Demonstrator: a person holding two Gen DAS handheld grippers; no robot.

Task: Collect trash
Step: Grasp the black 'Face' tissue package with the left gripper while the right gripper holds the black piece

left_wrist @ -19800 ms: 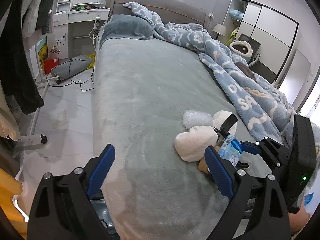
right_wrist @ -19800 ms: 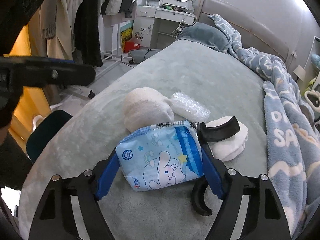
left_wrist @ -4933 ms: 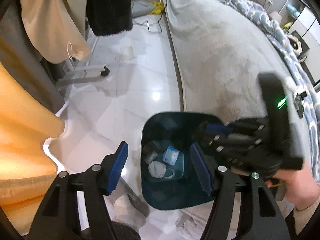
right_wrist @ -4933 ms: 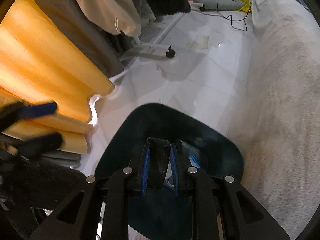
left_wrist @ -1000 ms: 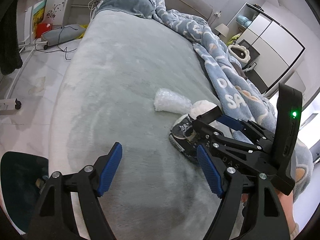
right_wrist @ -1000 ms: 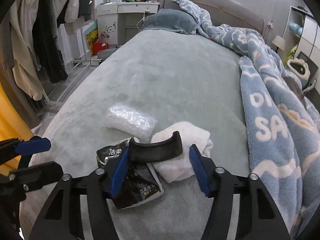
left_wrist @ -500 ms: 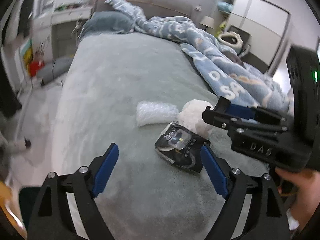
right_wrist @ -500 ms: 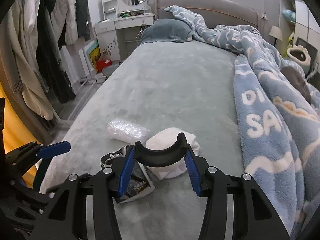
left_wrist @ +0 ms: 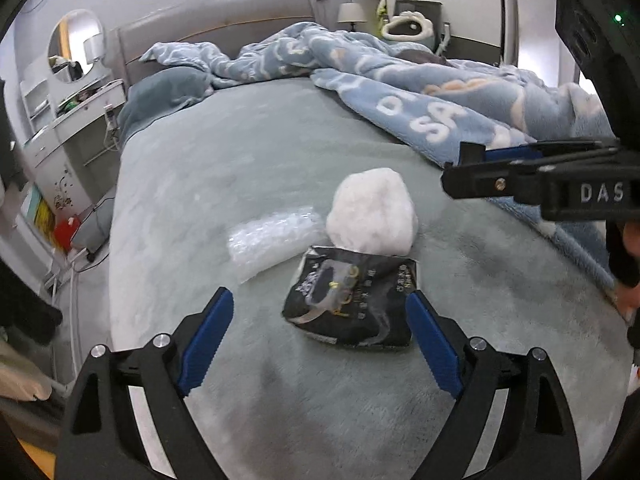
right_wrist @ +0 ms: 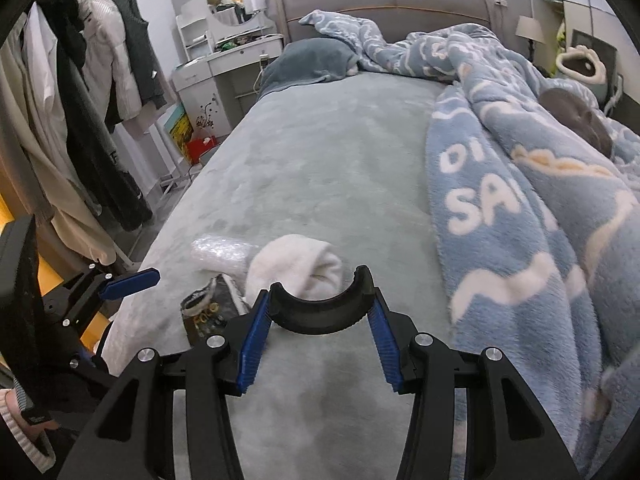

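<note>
Left wrist view, left to right: bubble wrap (left_wrist: 276,236) on the bed (left_wrist: 248,152), then a black wrapper (left_wrist: 352,300) with a white wad (left_wrist: 372,212) touching its far edge, blanket (left_wrist: 440,104) far right. Left gripper (left_wrist: 318,332) jaws opening, nothing pinched; the wrapper lies between and just beyond the blue pads (left_wrist: 206,336). Right gripper (right_wrist: 318,340) clamps a curved black piece (right_wrist: 320,312), possibly a hair hoop, above the bed, right of the wrapper.

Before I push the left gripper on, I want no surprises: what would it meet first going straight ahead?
Most likely the black wrapper, lying flat on the bed just ahead of the opening left gripper; depth is uncertain.
</note>
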